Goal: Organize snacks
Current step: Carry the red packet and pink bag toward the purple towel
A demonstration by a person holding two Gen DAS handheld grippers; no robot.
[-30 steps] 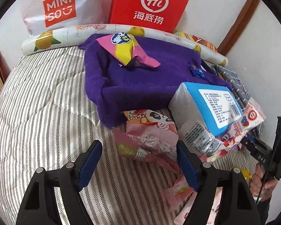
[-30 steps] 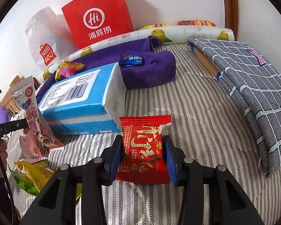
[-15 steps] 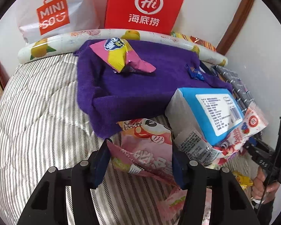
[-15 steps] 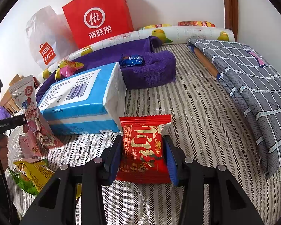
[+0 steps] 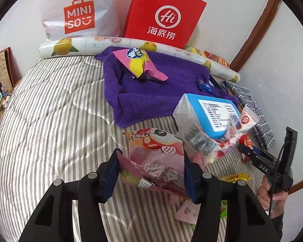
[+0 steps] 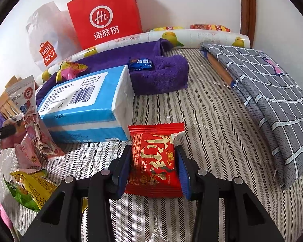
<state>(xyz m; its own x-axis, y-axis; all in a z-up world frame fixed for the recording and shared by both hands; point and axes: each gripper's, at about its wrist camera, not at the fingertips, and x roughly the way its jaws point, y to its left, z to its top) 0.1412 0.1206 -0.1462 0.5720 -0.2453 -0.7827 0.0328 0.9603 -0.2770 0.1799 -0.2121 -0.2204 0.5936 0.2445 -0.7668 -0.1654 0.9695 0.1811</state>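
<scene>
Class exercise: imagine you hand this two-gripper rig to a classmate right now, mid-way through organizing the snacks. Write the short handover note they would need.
Left gripper: jaws shut on the pink snack bag, which looks lifted off the striped quilt.
Right gripper: jaws shut on the red snack packet, low over the quilt beside the blue tissue pack.
Already on the purple towel: a pink-and-yellow packet and a small blue candy.
Still loose: a tall pink-and-white pouch leaning on the tissue pack, and a yellow-green packet on the quilt.
Left to do, probably: place both held snacks, then gather the loose ones.
</scene>
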